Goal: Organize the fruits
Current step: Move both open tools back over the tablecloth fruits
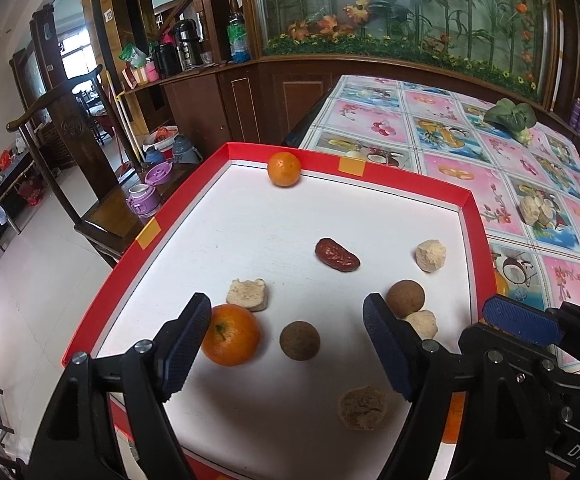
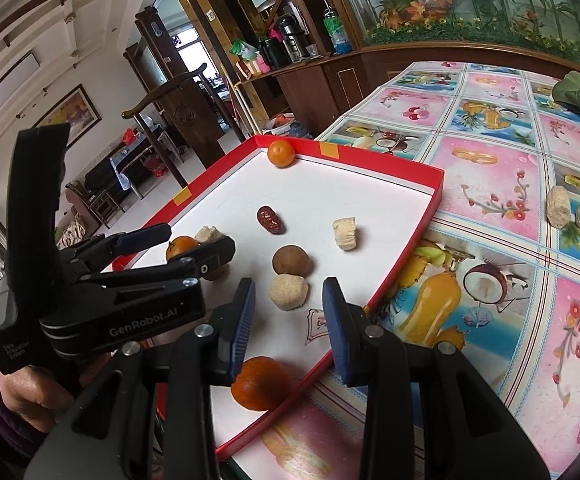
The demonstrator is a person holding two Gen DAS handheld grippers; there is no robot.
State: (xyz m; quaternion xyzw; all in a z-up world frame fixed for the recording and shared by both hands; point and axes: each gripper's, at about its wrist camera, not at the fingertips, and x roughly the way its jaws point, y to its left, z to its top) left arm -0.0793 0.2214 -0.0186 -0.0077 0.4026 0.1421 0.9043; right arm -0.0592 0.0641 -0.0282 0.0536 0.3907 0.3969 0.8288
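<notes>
Fruits mostly sit in the tray; two pale lumps wait on the table's right edge. Both my grippers, left and right, gape, unloaded.

Three oranges, two brown longans, one red date.

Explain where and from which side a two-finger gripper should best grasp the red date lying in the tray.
Grip the red date across its narrow middle, coming from above. It lies flat and elongated on the tray floor, with clear space on both long sides, so the fingers likely fit either side; gripping end to end would probably need a wider opening.
</notes>
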